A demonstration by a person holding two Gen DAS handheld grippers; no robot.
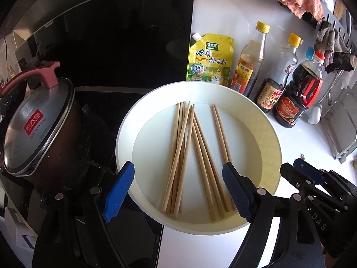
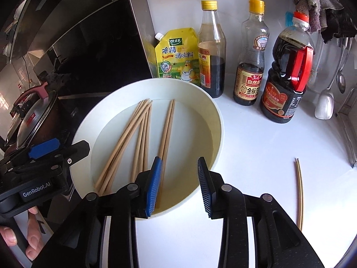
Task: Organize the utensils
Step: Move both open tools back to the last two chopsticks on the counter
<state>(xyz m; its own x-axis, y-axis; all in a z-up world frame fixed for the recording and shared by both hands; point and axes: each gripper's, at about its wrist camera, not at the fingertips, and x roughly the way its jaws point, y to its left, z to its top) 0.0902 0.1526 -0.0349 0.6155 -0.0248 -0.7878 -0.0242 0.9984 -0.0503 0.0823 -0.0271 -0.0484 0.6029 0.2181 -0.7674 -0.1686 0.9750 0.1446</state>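
Both the left gripper (image 1: 178,178) and right gripper (image 2: 179,185) have jaws spread, empty. Chopsticks (image 2: 142,138) lie in the bowl (image 2: 214,120); lower your right jaws astride the separated pair (image 2: 166,131), then close squarely.

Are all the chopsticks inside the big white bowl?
No, one pair of chopsticks lies outside the white bowl on the counter, off to its right.
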